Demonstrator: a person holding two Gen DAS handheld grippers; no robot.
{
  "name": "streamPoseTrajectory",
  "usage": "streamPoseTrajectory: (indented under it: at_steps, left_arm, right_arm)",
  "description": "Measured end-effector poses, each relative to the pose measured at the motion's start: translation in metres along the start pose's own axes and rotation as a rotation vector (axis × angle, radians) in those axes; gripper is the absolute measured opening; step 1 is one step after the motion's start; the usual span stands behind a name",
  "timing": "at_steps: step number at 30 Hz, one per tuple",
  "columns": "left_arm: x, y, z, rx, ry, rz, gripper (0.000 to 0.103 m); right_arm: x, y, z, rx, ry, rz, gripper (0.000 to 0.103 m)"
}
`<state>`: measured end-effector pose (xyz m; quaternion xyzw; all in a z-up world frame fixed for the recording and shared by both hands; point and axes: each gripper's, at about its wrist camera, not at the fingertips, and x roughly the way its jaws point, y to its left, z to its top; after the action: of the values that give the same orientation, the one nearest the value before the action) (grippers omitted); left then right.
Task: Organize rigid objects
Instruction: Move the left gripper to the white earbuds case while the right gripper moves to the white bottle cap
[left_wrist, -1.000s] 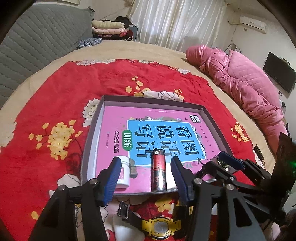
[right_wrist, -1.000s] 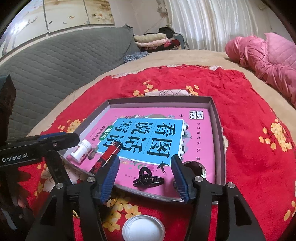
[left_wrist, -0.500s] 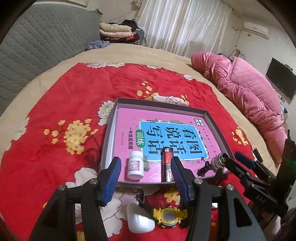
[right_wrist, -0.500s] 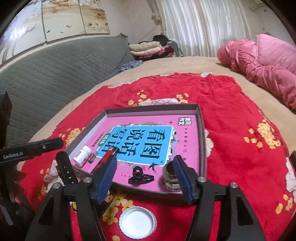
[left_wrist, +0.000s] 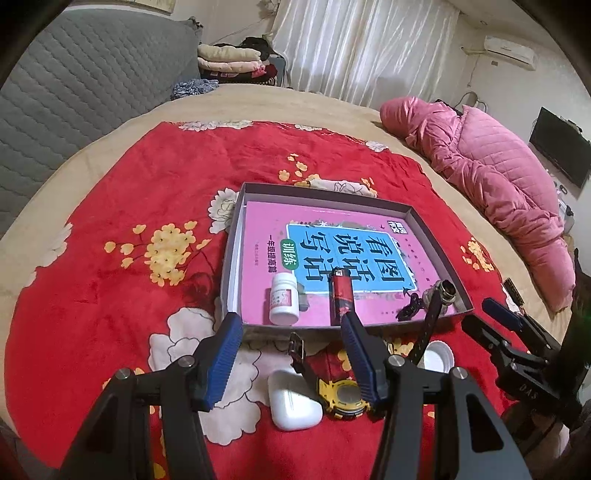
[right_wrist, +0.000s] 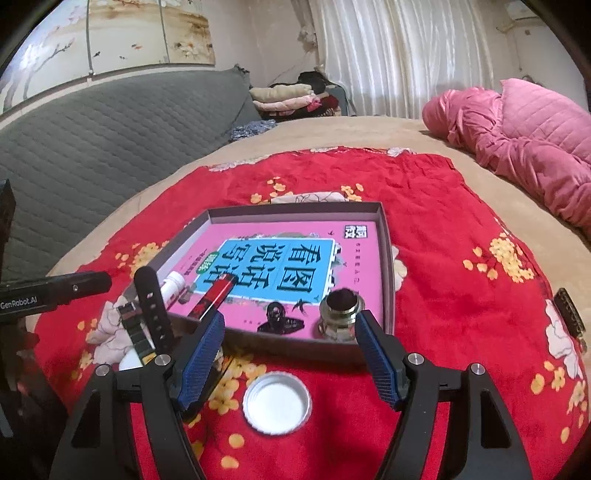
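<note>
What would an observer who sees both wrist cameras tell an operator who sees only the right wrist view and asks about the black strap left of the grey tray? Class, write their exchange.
Operator: What does the black strap belong to?
Observer: A yellow-cased wristwatch, lying on the red flowered cloth outside the grey cardboard tray.
Operator: Anything next to it?
Observer: A white rounded plastic case, just left of the watch in the left wrist view.
Operator: Is the left gripper holding something?
Observer: No. The left gripper is open above the watch, gripping nothing.
</note>
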<state>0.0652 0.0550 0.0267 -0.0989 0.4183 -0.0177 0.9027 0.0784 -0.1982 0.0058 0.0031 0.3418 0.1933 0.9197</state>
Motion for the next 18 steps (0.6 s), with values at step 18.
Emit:
streamPoseTrajectory:
  at_steps: [18]
  left_arm:
    - [0.002,-0.003,-0.027,0.065,0.07,0.022,0.058]
  right_arm:
    - [-0.019,0.001,-0.02,0.022,0.058,-0.042,0.075]
